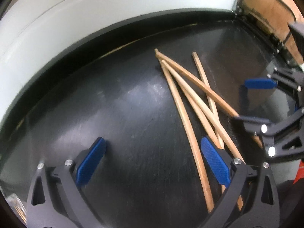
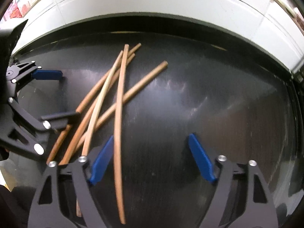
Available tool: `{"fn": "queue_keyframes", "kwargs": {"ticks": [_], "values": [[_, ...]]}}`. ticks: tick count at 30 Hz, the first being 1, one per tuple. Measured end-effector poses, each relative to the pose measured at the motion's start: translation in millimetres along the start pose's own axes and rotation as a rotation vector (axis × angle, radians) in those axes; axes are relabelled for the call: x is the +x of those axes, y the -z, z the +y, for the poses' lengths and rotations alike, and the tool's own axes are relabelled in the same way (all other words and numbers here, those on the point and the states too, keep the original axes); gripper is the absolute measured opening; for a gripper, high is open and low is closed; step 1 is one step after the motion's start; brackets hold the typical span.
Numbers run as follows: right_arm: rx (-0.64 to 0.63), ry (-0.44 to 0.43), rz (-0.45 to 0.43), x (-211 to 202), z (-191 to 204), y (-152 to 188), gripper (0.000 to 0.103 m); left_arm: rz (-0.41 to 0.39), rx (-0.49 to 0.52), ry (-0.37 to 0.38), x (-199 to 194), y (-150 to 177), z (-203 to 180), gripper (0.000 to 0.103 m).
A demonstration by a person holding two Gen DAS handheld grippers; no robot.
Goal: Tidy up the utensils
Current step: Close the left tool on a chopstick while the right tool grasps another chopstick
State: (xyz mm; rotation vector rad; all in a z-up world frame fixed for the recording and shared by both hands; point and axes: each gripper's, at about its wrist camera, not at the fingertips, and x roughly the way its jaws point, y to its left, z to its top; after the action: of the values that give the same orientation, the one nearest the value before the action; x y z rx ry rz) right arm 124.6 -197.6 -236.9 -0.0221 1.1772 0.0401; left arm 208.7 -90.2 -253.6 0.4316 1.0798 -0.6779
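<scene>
Several wooden chopsticks (image 1: 191,102) lie crossed in a loose pile on a black table (image 1: 114,114). My left gripper (image 1: 152,159) is open and empty, low over the table, with its right finger beside the near ends of the pile. My right gripper (image 2: 152,157) is open and empty; one chopstick (image 2: 119,114) runs between its fingers near the left pad. The rest of the pile (image 2: 102,95) lies to its left. Each gripper shows in the other's view: the right one (image 1: 254,100) and the left one (image 2: 55,95), both open at the pile's edge.
A white wall or panel (image 1: 95,9) runs along the table's far edge (image 2: 171,24). A brown cardboard box (image 1: 269,5) stands past the far right corner in the left wrist view. Colourful packaging (image 2: 17,9) shows far left in the right wrist view.
</scene>
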Motion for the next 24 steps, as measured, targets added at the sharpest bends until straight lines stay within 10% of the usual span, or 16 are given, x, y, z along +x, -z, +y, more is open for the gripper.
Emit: {"fn": "queue_keyframes", "kwargs": {"ticks": [9, 13, 18, 24], "values": [[-0.046, -0.029, -0.022, -4, -5, -12, 0.04, -0.045, 0.056, 0.004, 3, -6, -12, 0.095], [-0.038, -0.059, -0.001, -6, -6, -14, 0.008, -0.058, 0.067, 0.006, -4, -6, -19, 0.064], [-0.012, -0.065, 0.006, -8, -6, -10, 0.007, -0.071, 0.083, -0.005, -10, -5, -28, 0.014], [0.053, -0.073, 0.008, -12, -7, -5, 0.007, -0.066, 0.04, -0.035, -14, -4, -30, 0.006]]}}
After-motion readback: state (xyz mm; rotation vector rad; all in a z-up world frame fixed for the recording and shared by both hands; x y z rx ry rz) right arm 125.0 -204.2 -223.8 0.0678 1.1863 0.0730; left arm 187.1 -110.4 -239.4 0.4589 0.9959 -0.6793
